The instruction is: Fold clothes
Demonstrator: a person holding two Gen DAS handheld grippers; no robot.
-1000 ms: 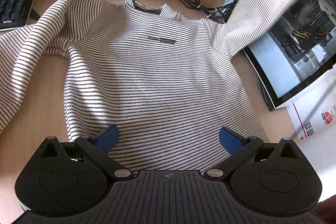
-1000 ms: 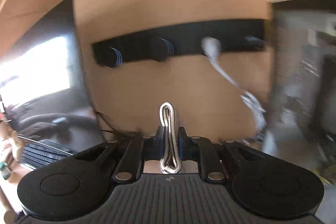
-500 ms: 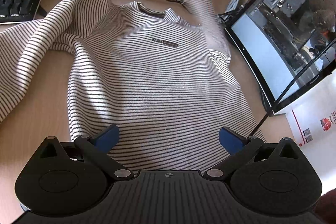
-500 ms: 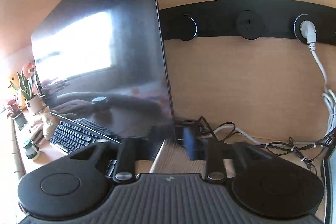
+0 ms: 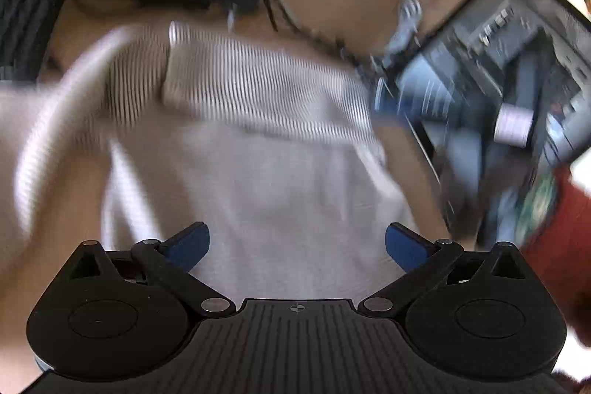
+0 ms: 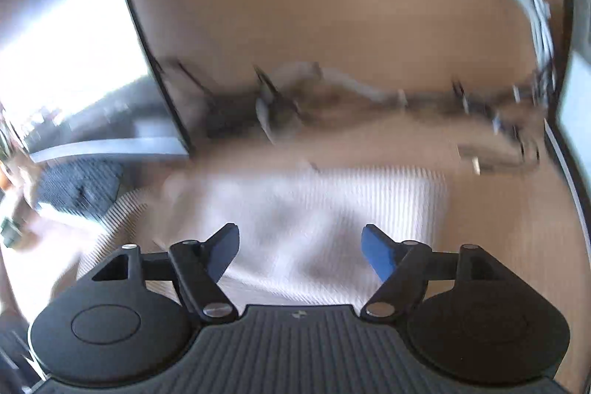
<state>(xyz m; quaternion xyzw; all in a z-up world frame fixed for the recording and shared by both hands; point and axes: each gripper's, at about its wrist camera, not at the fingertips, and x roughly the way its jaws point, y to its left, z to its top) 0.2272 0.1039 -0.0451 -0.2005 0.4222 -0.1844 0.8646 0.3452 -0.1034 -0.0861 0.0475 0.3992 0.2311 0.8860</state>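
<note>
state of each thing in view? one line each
shirt: flat on the desk, one sleeve folded across the chest
sleeve: lies over the upper chest, released
left tool: open, over the shirt's hem, holding nothing
right tool: open, jaws have just been opening, over the cloth, nothing pinched
monitor: upright, screen dark with glare
keyboard: on the desk beside the shirt

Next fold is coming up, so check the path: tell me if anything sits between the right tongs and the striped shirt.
Nothing visible does. The right tongs hang open directly over the striped shirt, their jaws having just been opening with no cloth pinched between them. The cables and monitor lie beyond it.
</note>
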